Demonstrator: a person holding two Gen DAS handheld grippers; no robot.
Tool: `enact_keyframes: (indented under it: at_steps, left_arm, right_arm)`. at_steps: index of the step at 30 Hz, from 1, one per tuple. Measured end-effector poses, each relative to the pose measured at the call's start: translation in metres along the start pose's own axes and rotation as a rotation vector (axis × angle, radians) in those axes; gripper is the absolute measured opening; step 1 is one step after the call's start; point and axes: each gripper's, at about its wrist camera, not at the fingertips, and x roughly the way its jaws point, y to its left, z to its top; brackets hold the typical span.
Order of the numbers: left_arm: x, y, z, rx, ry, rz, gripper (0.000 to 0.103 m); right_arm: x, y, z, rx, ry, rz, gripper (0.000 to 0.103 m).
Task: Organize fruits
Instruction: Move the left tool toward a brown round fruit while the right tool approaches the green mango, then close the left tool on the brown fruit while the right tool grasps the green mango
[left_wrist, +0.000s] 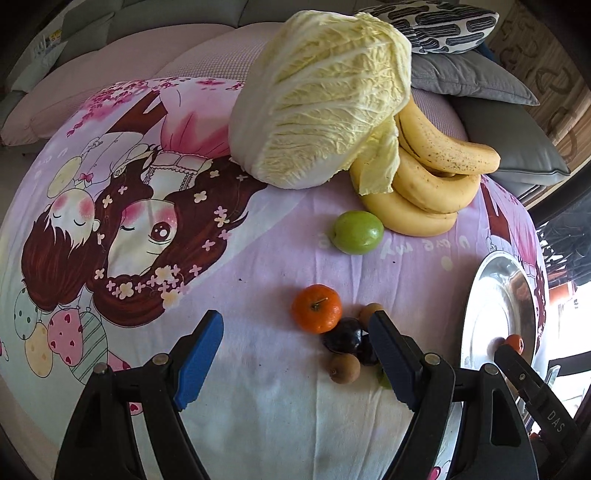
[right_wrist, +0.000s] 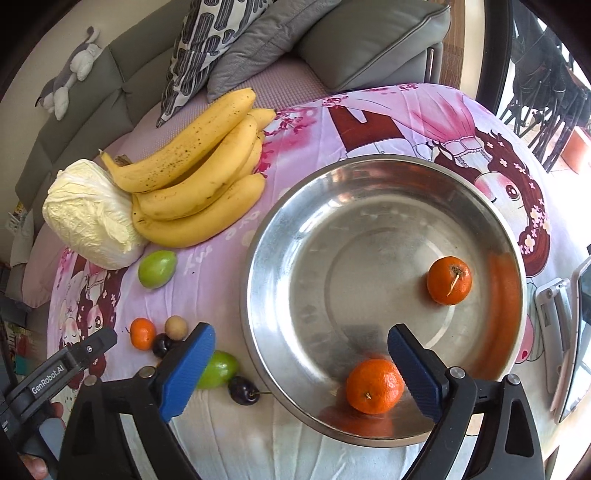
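Bare cloth lies open left of the small fruit cluster (left_wrist: 341, 339); cabbage (left_wrist: 317, 99) and bananas (left_wrist: 432, 177) block the far side (steel bowl (right_wrist: 280, 258) beside).

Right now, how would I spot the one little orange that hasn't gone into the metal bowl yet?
Find the big pale cabbage and the bananas on the pink cartoon cloth. Come toward the near edge, past a green fruit, to a small huddle of fruits. The tangerine is its only bright orange piece; its neighbours are dark cherries and small brown fruits.
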Motion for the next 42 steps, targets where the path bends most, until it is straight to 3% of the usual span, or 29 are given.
enact_keyframes:
  at_steps: [7, 17, 33, 39, 42]
  left_arm:
    - [0.005, 0.017, 0.005, -0.04, 0.016, -0.009, 0.082]
    - [0.018, 0.014, -0.008, 0.001, 0.088, -0.039, 0.082]
    - [0.036, 0.036, -0.018, -0.153, 0.19, -0.108, 0.081]
    - [0.046, 0.028, -0.029, -0.157, 0.231, -0.171, 0.081]
    - [0.05, 0.021, -0.033, -0.137, 0.239, -0.18, 0.074]
  right_arm:
    - [0.011, 0.033, -0.008, -0.083, 0.054, 0.036, 0.096]
    - [0.023, 0.071, -0.033, -0.202, 0.12, 0.074, 0.096]
    - [0.05, 0.088, -0.039, -0.264, 0.179, 0.088, 0.096]
    - [0.061, 0.091, -0.04, -0.285, 0.192, 0.053, 0.094]
    - [0.062, 0.093, -0.041, -0.304, 0.183, 0.049, 0.09]
